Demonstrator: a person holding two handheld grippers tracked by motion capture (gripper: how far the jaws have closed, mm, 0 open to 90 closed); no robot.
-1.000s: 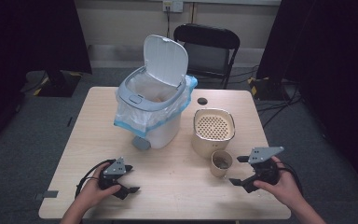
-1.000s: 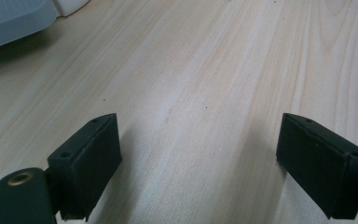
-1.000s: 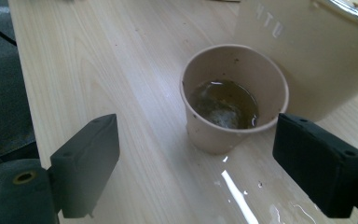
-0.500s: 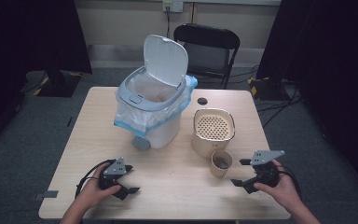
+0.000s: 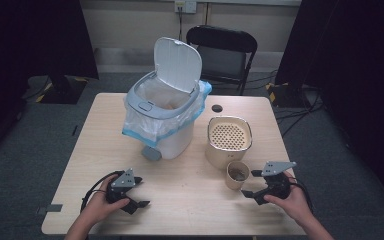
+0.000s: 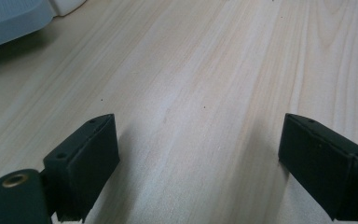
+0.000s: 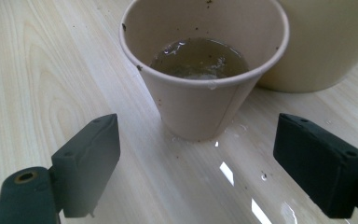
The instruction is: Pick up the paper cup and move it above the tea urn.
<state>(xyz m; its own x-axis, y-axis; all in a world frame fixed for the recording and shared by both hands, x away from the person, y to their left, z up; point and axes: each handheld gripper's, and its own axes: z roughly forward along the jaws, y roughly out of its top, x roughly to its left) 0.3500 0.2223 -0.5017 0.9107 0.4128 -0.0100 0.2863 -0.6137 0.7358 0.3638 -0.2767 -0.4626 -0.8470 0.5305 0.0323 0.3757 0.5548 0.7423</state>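
Observation:
A tan paper cup [image 5: 237, 174] stands upright on the wooden table [image 5: 195, 210], right of centre. In the right gripper view the cup [image 7: 200, 70] holds murky brownish liquid with dark specks. My right gripper [image 5: 251, 183] is just right of the cup and low over the table. It is open [image 7: 198, 163], with the cup a little ahead of the jaws and not between them. My left gripper [image 5: 141, 192] rests near the front left of the table. Its jaws [image 6: 198, 163] have just been opening, with only bare wood between them.
A white pedal bin [image 5: 162, 120] with its lid up and a blue-edged bag liner stands at the table's middle back; its grey pedal [image 6: 9, 18] faces me. A beige container with a perforated top [image 5: 228, 140] is right behind the cup. Wet patches [image 7: 242, 186] lie before the cup. A black chair [image 5: 222, 50] stands behind the table.
My right gripper has sunk toward the table beside the cup. The left hand has stayed where it was.

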